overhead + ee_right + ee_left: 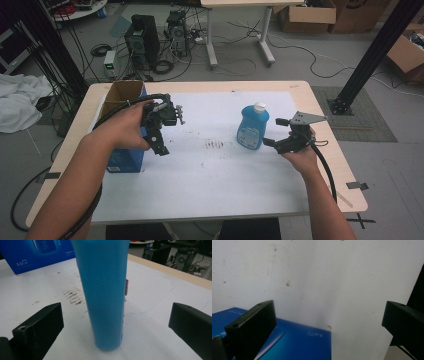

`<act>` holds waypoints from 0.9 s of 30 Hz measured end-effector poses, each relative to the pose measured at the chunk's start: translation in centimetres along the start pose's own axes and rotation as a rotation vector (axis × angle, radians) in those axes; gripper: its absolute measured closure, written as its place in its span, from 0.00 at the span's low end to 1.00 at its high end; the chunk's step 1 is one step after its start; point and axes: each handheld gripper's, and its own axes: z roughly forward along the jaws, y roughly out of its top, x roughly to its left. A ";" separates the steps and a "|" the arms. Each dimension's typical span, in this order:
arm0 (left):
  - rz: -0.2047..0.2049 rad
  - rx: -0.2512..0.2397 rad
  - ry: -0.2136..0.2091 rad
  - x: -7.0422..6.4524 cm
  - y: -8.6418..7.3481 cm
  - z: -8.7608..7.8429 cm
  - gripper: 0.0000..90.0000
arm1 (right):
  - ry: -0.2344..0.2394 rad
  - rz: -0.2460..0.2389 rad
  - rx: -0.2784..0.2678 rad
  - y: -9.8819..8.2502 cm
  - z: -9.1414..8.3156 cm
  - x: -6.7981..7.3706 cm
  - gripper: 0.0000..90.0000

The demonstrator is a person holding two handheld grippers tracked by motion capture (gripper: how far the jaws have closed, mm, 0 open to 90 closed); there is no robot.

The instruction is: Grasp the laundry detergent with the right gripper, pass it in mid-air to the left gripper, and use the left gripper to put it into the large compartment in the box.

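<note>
While the right claw [274,132] is standing with its jaws wide apart just beside the blue bottle [252,127], the step in hand looks like a side grasp on that bottle. The bottle is standing upright on the white sheet [210,185] covering the counter [320,105], right of the middle, with a patch of brown smudges [215,145] near it on the left. To do this well, I judge the claw should be sliding forward level until the bottle's body is sitting deep between the jaws, then closing low on the body rather than near the white cap [259,106], so the bottle is not tipping. The left claw [161,134] is also gaping, holding nothing, and hovering in front of the blue box [125,157] at the counter's left side; it should be staying clear.

The right gripper view is showing the bottle [103,292] centred between the two jaws and not yet touched by either, an alignment the high view is giving only roughly. The left gripper view is showing the box top [297,340] just beneath its jaws. The high view alone is giving the cap and both hands' placing.
</note>
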 end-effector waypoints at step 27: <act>-0.012 0.005 0.000 -0.1 -0.7 0.2 0.00 | 0.014 0.030 -0.013 -0.7 5.0 0.1 0.00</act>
